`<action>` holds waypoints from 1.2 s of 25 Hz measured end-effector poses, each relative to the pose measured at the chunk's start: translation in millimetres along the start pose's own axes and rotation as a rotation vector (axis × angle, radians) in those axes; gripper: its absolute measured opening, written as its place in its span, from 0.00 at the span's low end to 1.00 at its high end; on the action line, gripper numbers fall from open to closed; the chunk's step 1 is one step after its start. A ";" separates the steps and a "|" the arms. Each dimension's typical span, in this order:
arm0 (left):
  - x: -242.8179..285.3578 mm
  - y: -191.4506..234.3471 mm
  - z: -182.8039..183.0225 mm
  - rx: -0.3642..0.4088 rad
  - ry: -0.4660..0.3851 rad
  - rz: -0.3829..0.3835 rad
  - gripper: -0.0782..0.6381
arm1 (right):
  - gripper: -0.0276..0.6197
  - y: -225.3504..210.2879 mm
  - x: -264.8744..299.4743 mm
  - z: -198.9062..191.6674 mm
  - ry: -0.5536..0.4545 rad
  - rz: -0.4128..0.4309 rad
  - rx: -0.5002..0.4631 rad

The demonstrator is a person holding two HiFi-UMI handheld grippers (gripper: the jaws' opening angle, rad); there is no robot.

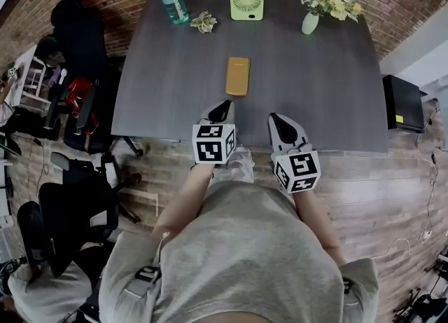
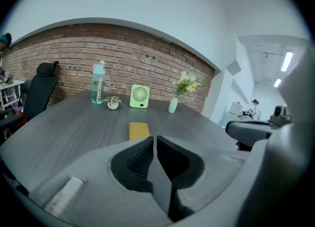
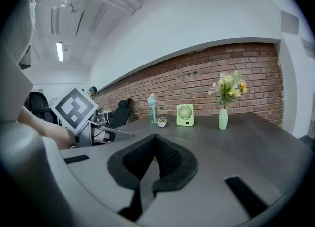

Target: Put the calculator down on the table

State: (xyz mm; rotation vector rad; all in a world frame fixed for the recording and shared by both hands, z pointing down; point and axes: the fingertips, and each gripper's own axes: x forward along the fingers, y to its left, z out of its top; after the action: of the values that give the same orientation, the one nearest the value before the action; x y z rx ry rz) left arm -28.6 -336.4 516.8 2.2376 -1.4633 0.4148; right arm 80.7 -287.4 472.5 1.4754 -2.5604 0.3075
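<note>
Grey table (image 1: pixel 175 69) carrying the orange calculator (image 1: pixel 237 76), which lies flat near its middle with its long axis running away from the person. Left tool (image 1: pixel 220 111) and right tool (image 1: pixel 283 127) sit at the near edge, jaws closed and empty. The left is nearer, with the calculator just ahead of it. Bottle (image 2: pixel 98 88) print seems too small to read.

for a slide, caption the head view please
Calculator lies on the table, left hand-held gripper and right hand-held gripper shut and empty
</note>
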 end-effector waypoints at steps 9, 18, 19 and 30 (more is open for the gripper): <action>-64.7 -24.1 -24.0 -0.023 -0.072 0.001 0.15 | 0.05 26.5 -51.0 -5.9 -0.027 0.016 -0.017; -116.9 -46.5 -47.7 -0.034 -0.101 -0.037 0.15 | 0.05 48.2 -92.4 -16.4 -0.045 0.012 -0.003; -121.1 -49.1 -49.9 -0.036 -0.103 -0.043 0.15 | 0.05 50.0 -96.4 -18.0 -0.044 0.012 -0.001; -156.5 -55.1 -64.2 -0.053 -0.121 -0.041 0.15 | 0.05 72.7 -117.1 -28.9 -0.038 0.034 -0.001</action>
State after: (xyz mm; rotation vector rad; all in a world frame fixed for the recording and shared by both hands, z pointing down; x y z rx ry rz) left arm -41.1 -161.2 488.0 2.2811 -1.4679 0.2282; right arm 77.0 -146.8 464.5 1.4525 -2.6179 0.2858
